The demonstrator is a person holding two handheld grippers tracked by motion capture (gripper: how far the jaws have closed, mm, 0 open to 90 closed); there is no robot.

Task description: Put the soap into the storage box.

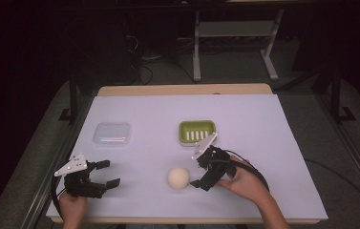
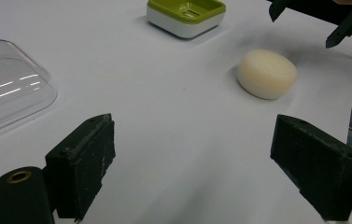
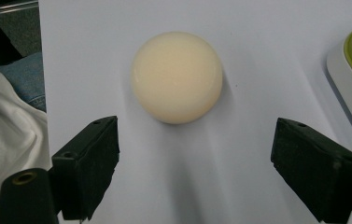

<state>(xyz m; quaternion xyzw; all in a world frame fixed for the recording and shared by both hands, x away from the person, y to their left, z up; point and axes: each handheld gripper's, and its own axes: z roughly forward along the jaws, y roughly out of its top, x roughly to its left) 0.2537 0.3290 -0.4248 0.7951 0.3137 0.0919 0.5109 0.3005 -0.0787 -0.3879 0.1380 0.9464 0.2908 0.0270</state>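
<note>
The round cream soap (image 1: pixel 178 178) lay flat on the white table cover (image 1: pixel 263 124), toward the near edge. My right gripper (image 1: pixel 201 174) sat just beside it, jaws spread and empty — the soap lay ahead of them. Behind stood the green soap dish (image 1: pixel 196 131); the clear lid (image 1: pixel 112 134) lay further left. My left gripper (image 1: pixel 107 173) waited well apart, jaws spread too.
</note>
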